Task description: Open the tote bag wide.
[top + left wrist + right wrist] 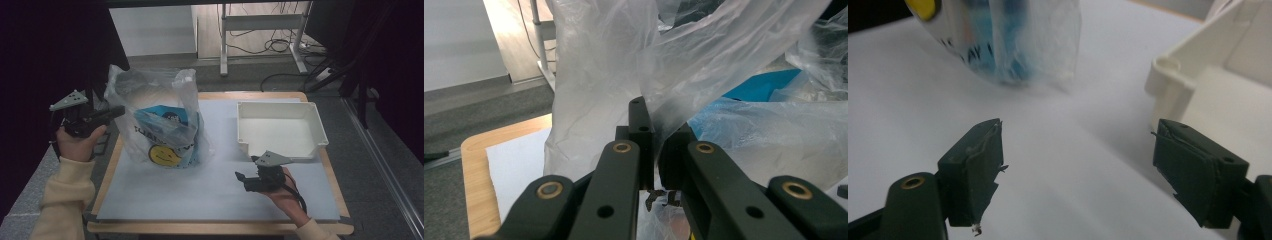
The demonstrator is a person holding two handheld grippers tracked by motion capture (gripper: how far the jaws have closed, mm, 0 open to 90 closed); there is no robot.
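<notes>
Jaws of our left gripper [651, 150] pinch the clear plastic bag [160, 120] at its left edge on the table's left half, while our right gripper [1075, 175] hangs wide open and empty, so next we likely reach inside the bag.

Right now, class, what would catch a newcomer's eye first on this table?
The crumpled clear plastic bag at the table's left, showing blue packaging and a yellow smiley face inside. The left gripper has its jaws shut on the bag's film. An empty white tray sits at the right, and the right gripper is open in front of it.
</notes>
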